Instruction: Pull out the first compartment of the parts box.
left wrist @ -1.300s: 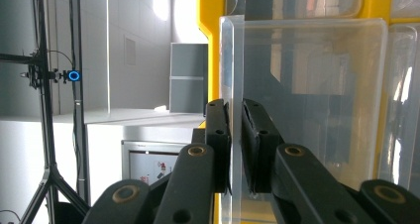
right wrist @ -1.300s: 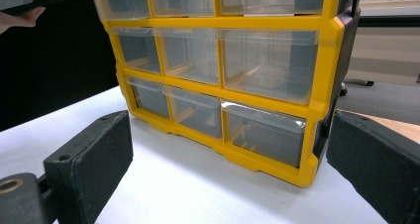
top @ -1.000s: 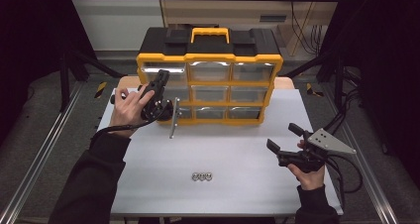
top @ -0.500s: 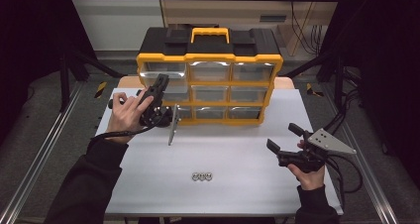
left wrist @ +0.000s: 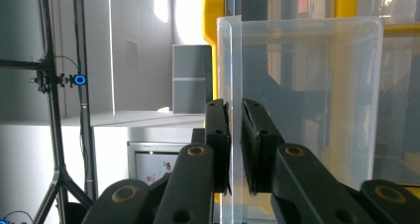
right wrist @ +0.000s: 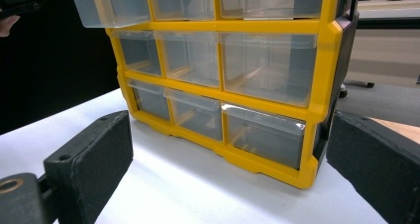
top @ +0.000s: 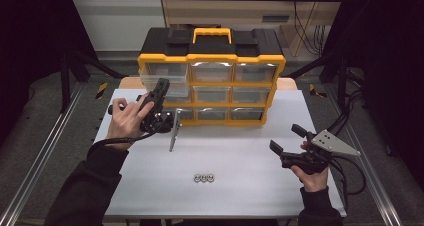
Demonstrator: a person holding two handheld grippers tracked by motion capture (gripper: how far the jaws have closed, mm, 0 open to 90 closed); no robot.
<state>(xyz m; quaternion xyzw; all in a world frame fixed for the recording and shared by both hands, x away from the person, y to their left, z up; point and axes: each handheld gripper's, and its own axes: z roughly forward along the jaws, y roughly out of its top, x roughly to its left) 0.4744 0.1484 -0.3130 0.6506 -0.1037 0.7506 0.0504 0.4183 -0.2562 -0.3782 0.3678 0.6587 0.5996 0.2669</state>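
Left gripper [left wrist: 236,144] is pinching the clear drawer [left wrist: 297,110] wall, its lower edge cut off; right gripper [right wrist: 228,169] is gaping empty below the organizer [right wrist: 223,85].

small metal parts [top: 204,178] too small to identify, organizer [right wrist: 223,85] top cut off by frame edge

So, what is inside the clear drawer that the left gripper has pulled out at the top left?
The pulled-out drawer looks empty through its clear walls in both the high view and the left gripper view. The left gripper pinches its front wall, and its fingers cover a small part.
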